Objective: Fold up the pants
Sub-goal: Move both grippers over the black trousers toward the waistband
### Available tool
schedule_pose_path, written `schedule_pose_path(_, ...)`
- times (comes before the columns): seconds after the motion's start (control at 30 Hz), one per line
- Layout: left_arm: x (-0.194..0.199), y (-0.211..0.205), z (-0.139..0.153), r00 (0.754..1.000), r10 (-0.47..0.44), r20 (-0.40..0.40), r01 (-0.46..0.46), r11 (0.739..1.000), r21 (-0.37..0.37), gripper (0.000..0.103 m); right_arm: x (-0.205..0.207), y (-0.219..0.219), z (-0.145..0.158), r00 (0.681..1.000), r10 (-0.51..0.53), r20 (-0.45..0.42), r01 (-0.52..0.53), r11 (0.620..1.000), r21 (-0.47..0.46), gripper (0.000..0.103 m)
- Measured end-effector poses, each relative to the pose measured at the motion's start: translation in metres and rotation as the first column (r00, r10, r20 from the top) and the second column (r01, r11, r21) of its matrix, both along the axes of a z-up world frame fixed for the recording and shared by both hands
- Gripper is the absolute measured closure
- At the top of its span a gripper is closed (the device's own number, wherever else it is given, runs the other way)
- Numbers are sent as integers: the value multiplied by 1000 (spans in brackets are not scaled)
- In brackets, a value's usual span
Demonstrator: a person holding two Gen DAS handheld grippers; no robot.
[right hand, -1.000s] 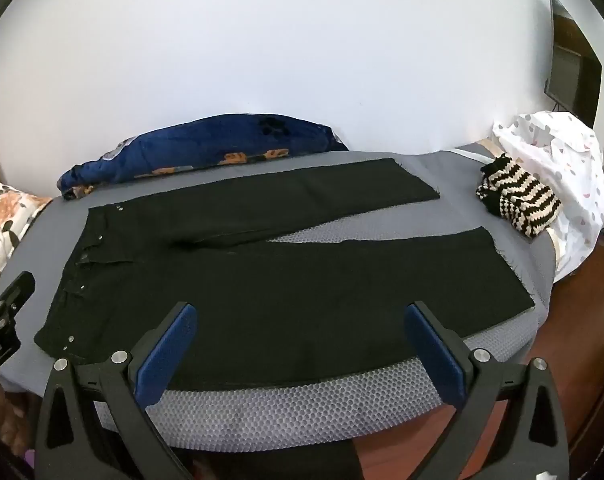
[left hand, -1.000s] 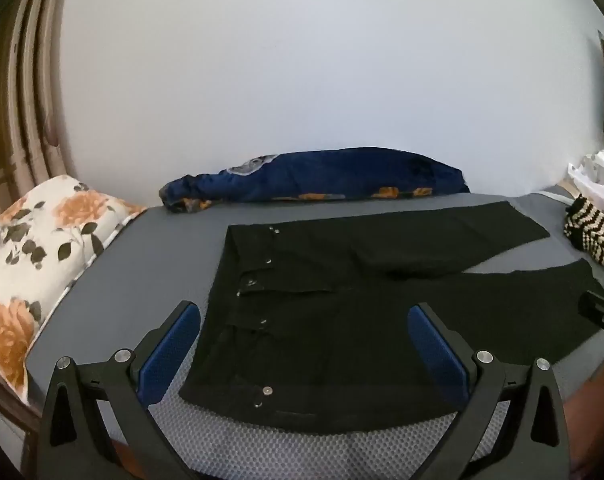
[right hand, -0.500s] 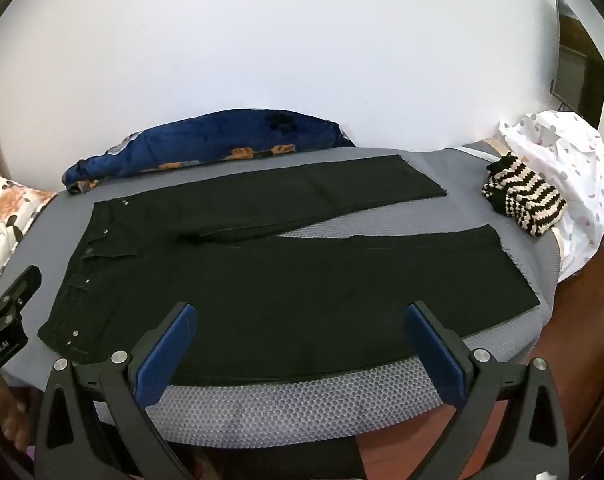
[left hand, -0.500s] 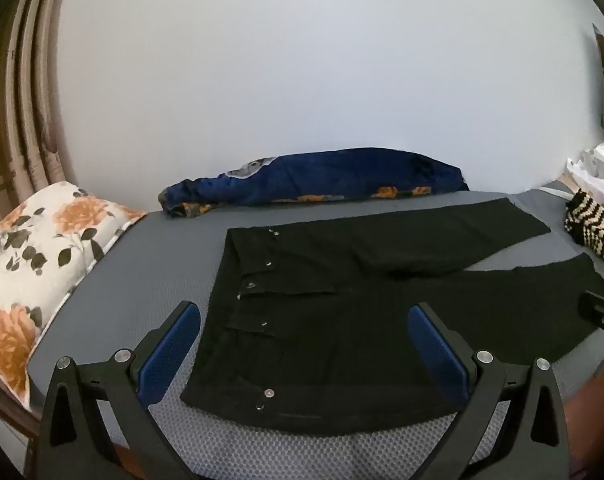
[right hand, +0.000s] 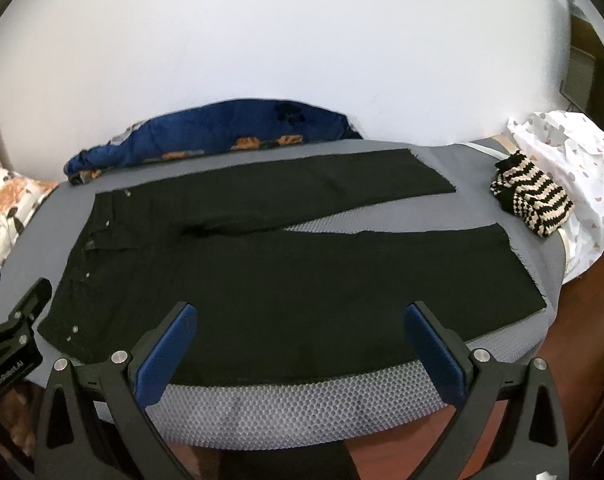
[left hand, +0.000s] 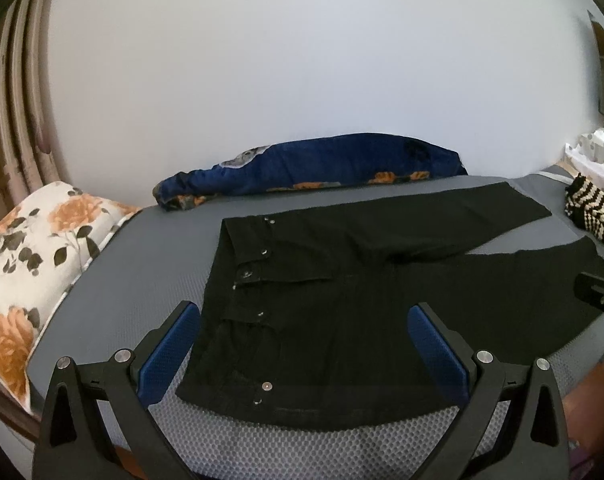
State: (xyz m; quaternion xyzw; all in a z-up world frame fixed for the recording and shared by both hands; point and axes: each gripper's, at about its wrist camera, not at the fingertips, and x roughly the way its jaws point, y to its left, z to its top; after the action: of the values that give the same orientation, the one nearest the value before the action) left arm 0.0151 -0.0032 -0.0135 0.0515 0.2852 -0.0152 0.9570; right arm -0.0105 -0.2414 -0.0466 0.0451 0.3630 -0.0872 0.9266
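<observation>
Across the middle of both frames, black pants [right hand: 285, 280] flat on the bed [right hand: 302, 404], legs splayed. Both tools, left tool [left hand: 302, 348] and right tool [right hand: 302, 346], wide open, empty. Best pinching near waistband corner and hem together.

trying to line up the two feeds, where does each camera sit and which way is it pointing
Left wrist: sits on the left gripper, near the bed's front edge, facing the waistband end of the black pants and the floral pillow; its own open blue-padded fingers show, plus the right gripper's tip at the right edge.
Right wrist: sits on the right gripper, facing the pant legs and the striped knit item; its open fingers show, the left gripper at the left edge.
Shared: pants, blue blanket, grey mattress, white wall.
</observation>
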Motion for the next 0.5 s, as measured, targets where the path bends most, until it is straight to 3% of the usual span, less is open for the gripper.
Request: schedule_pose_path(0.5,23,11,-10,998,-42,-54,44,998,34,0,40,8,-5,993,111,-41,-109,992,68,0)
